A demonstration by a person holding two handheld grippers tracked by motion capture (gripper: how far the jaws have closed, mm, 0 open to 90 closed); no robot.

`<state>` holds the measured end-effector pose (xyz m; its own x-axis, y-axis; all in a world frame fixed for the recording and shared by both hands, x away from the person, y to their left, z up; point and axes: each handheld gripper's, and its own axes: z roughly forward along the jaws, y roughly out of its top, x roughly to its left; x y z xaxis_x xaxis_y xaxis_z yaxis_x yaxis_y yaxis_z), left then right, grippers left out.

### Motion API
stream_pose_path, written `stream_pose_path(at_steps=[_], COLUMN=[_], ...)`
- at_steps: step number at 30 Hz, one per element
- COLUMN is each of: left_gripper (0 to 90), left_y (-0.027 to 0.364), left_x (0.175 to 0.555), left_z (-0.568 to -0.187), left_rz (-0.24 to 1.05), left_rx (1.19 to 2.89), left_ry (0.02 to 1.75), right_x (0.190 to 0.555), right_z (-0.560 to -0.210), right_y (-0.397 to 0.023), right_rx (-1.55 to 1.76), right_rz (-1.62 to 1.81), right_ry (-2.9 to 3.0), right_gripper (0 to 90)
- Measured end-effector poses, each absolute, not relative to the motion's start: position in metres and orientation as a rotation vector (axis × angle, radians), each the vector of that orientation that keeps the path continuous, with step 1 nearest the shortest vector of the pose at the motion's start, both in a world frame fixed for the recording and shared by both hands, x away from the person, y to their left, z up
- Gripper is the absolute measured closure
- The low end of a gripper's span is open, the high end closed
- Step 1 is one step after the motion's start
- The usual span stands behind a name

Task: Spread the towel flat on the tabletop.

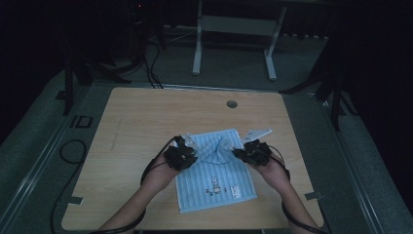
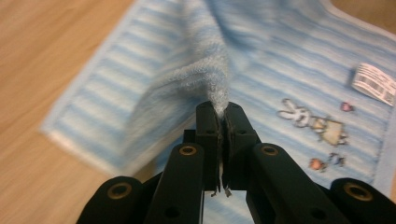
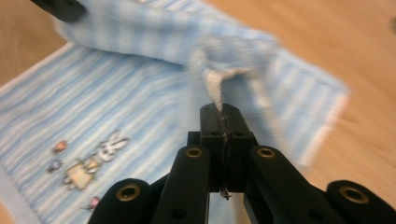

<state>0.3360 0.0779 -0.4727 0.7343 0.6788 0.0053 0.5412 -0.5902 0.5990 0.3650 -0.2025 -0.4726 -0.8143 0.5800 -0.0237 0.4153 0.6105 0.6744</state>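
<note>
The blue striped towel (image 1: pixel 214 173) on the bench (image 1: pixel 131 126) is pinched at its far edge by the left hand-held gripper (image 1: pixel 187 152) and the right hand-held gripper (image 1: pixel 242 152), both clamped tight on cloth.

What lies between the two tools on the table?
In the high view, a raised fold of the blue towel spans between the left tool and right tool.

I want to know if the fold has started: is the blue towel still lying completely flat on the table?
No: each claw, left and right, pinches a raised peak of the towel.
</note>
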Motion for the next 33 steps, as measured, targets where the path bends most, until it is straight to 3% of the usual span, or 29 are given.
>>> stream_pose_path(at_steps=[12,23,30,33], left_gripper=[86.2,85.8,84.6,78.6], left_y=[0.107,0.118,0.115,0.114], left_x=[0.374,0.432,0.442,0.439], left_z=[-0.481,-0.518,-0.527,-0.521], left_rz=[0.368,0.329,0.29,0.29], left_rx=[2.341,2.348,2.345,2.365], left_ry=[1.069,1.217,1.253,1.23], right_x=[0.397,0.416,0.419,0.419], right_z=[-0.468,-0.514,-0.532,-0.532], right_y=[-0.233,-0.233,-0.231,-0.232], right_rx=[1.03,1.161,1.193,1.2], right_rz=[0.966,0.825,0.777,0.778], right_ry=[2.53,2.601,2.642,2.649], right_gripper=[89.2,89.2,89.2,88.9])
